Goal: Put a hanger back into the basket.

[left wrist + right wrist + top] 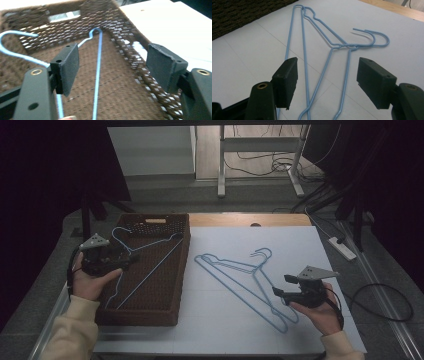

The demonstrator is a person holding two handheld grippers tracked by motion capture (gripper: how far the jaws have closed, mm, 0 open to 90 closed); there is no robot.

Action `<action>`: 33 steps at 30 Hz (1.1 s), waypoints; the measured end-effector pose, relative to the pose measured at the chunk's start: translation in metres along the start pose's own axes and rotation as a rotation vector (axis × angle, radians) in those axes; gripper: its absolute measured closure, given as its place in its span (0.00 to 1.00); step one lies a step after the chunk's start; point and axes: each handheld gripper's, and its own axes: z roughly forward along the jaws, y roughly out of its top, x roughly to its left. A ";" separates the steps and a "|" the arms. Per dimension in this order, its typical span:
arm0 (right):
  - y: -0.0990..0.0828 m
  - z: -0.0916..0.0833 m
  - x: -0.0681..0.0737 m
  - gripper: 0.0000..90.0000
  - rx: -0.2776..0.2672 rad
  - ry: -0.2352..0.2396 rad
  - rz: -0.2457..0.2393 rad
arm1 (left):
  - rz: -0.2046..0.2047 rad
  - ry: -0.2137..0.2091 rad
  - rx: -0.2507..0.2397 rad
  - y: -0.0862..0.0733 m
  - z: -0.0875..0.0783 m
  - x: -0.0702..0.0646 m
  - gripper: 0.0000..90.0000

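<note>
Left gripper over basket, jaws apart, empty; blue hanger lies inside basket. Two hangers overlap on white sheet. Right gripper beside them, jaws wide, nothing held.

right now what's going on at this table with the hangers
A person holds a gripper in each hand and is sorting blue wire hangers into a brown woven basket. One hanger already lies in the basket; the left gripper sits over it with jaws open, pads clear of the wire. Two more hangers lie overlapped on the white table. The right gripper is at their lower end, jaws open astride the wires, not closed on them yet.
</note>
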 end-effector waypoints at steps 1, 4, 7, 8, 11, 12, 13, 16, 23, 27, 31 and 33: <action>0.001 0.000 -0.001 0.37 -0.001 0.000 0.003 | 0.008 -0.009 -0.007 -0.001 -0.002 -0.006 0.29; 0.001 0.002 -0.003 0.37 0.000 0.001 0.010 | 0.041 -0.031 -0.019 -0.003 -0.006 -0.023 0.29; 0.000 0.004 -0.004 0.37 0.005 0.000 0.016 | 0.054 -0.057 -0.033 -0.005 -0.008 -0.036 0.29; 0.000 0.004 -0.005 0.37 0.009 -0.001 0.016 | 0.060 -0.065 -0.039 -0.006 -0.008 -0.040 0.29; 0.001 0.005 -0.006 0.37 0.008 -0.003 0.024 | 0.076 -0.082 -0.062 -0.009 -0.009 -0.055 0.29; 0.001 0.005 -0.006 0.37 0.008 -0.003 0.024 | 0.076 -0.082 -0.062 -0.009 -0.009 -0.055 0.29; 0.001 0.005 -0.006 0.37 0.007 -0.004 0.027 | 0.080 -0.084 -0.066 -0.009 -0.008 -0.057 0.29; 0.001 0.007 -0.008 0.37 0.011 -0.006 0.036 | 0.088 -0.086 -0.063 -0.012 -0.005 -0.063 0.29; 0.002 0.013 -0.010 0.37 0.034 -0.011 0.053 | 0.091 -0.110 -0.043 -0.018 0.006 -0.071 0.28; 0.001 0.013 -0.011 0.37 0.040 -0.018 0.054 | 0.106 -0.126 -0.017 -0.020 0.013 -0.077 0.27; 0.001 0.014 -0.013 0.37 0.046 -0.023 0.059 | 0.109 -0.130 -0.013 -0.021 0.017 -0.081 0.27; 0.001 0.015 -0.014 0.37 0.050 -0.024 0.060 | 0.105 -0.136 -0.013 -0.022 0.018 -0.083 0.28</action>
